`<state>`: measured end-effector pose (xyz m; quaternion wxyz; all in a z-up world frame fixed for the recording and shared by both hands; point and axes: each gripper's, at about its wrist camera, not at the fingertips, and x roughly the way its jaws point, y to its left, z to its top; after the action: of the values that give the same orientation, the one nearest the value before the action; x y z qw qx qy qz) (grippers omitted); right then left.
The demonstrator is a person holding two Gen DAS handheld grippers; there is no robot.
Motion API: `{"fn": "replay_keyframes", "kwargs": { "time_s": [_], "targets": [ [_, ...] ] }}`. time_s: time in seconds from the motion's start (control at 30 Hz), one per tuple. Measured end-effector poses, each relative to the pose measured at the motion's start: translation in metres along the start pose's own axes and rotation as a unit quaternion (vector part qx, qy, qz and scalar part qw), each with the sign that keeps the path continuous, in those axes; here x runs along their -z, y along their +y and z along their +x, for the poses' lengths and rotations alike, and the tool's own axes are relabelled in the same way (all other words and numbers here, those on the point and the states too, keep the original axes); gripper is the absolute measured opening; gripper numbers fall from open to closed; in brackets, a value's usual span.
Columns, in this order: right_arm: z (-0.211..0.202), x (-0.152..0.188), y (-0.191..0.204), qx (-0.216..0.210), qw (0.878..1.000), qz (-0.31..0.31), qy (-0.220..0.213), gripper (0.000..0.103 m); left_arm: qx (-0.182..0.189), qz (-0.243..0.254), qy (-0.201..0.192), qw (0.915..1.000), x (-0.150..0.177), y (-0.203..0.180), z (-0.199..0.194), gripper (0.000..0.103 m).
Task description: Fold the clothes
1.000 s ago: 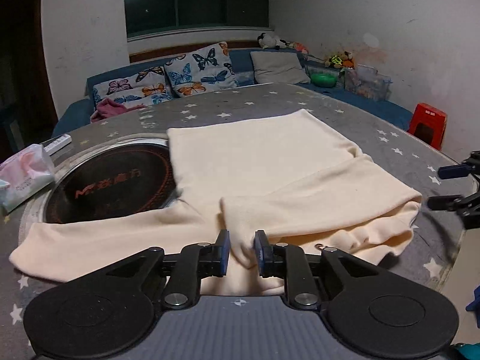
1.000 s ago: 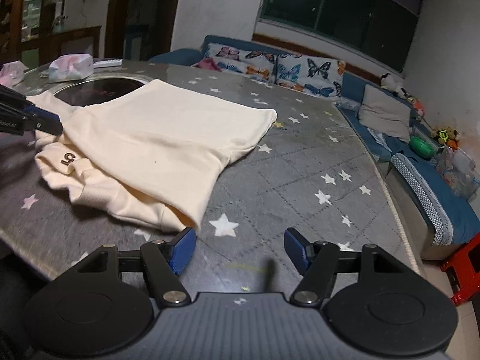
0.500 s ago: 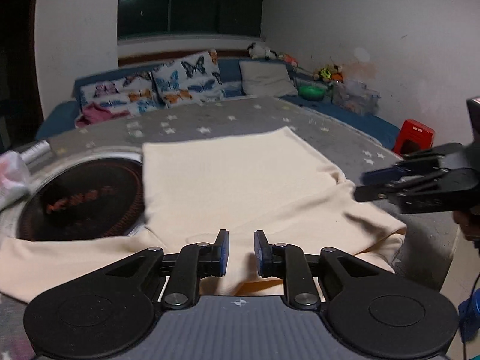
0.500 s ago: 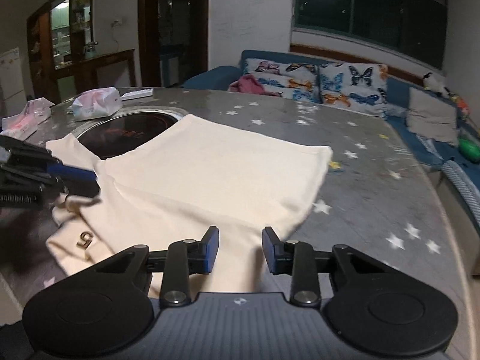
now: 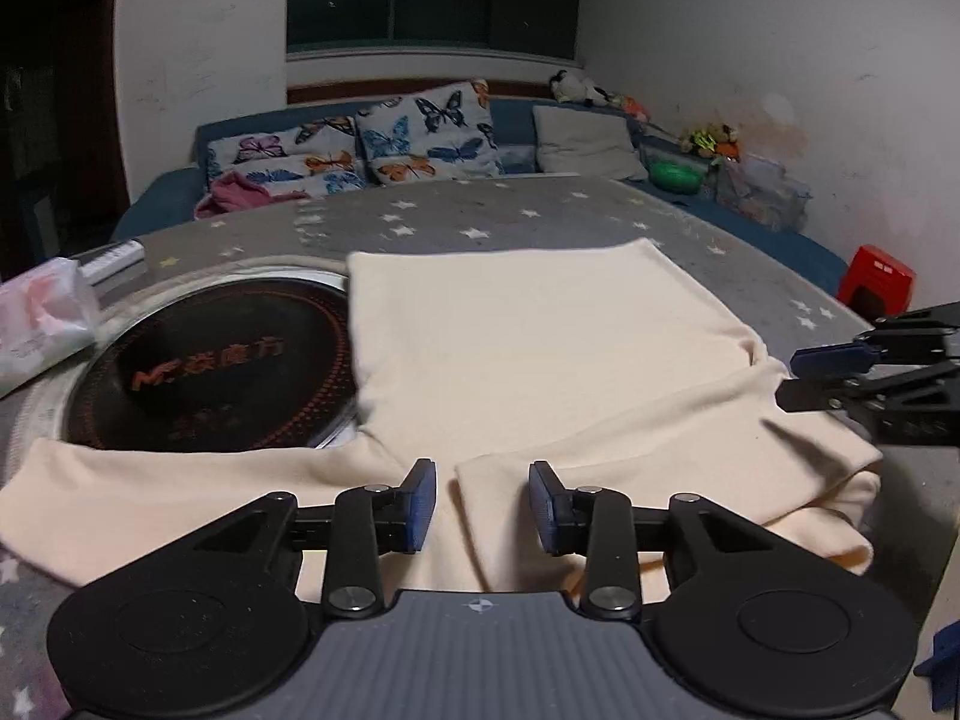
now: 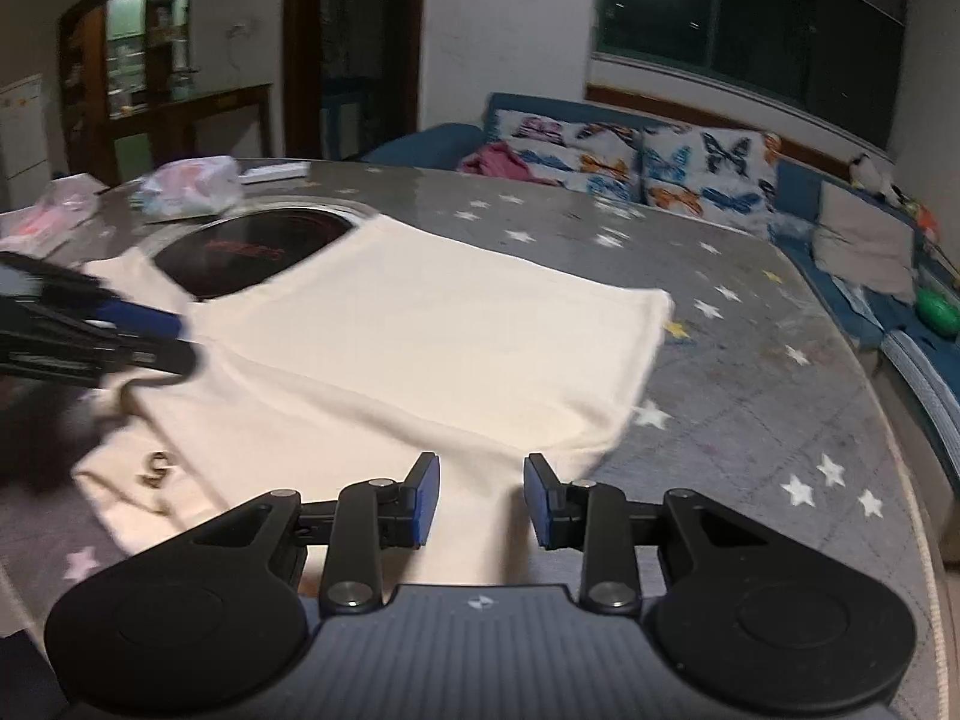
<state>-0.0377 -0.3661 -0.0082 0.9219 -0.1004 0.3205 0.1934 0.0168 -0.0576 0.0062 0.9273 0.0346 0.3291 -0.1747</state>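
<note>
Cream shirt [image 5: 540, 360] long axis runs straight ahead of left gripper [image 5: 482, 505], hem far; jaws opening, unpinched. Right gripper [image 6: 480, 501] part-open over fabric; grip unclear.

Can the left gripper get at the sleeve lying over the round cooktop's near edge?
Probably yes: the sleeve lies flat and uncovered just left of the opening left gripper, nothing between them.

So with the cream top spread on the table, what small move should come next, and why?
Probably bring the left gripper over to the left sleeve. Its jaws are opening with nothing pinched, that sleeve lies stretched out flat beside the induction hob, while the right sleeve is already folded across the cream top.
</note>
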Motion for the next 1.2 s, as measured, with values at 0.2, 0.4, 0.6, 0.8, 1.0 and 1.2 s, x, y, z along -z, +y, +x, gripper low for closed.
{"fn": "replay_keyframes", "kwargs": {
  "time_s": [0.2,0.4,0.6,0.8,1.0,1.2],
  "targets": [
    [-0.004,0.002,0.023,-0.030,0.999,-0.033,-0.004,0.035,-0.018,0.030,-0.034,0.9988,-0.004,-0.009,-0.003,0.013],
    [0.003,0.010,0.029,-0.040,0.998,-0.035,0.014,0.036,-0.040,0.039,-0.034,0.9979,0.001,-0.003,-0.009,0.019],
    [-0.004,-0.001,0.034,-0.058,0.997,-0.047,0.003,0.036,-0.004,0.018,-0.041,0.9990,0.012,-0.003,-0.033,0.020],
    [0.015,-0.015,0.048,-0.086,0.995,-0.056,0.004,0.036,-0.008,0.021,-0.019,0.9996,0.031,-0.007,-0.028,0.022],
    [0.028,-0.025,0.067,-0.108,0.991,-0.075,0.014,0.036,-0.052,-0.040,-0.042,0.9970,0.030,0.022,-0.051,0.037],
    [0.039,-0.027,0.096,-0.139,0.984,-0.112,0.020,0.036,-0.193,-0.142,-0.047,0.9697,0.033,0.074,-0.065,0.046]
  ]
}}
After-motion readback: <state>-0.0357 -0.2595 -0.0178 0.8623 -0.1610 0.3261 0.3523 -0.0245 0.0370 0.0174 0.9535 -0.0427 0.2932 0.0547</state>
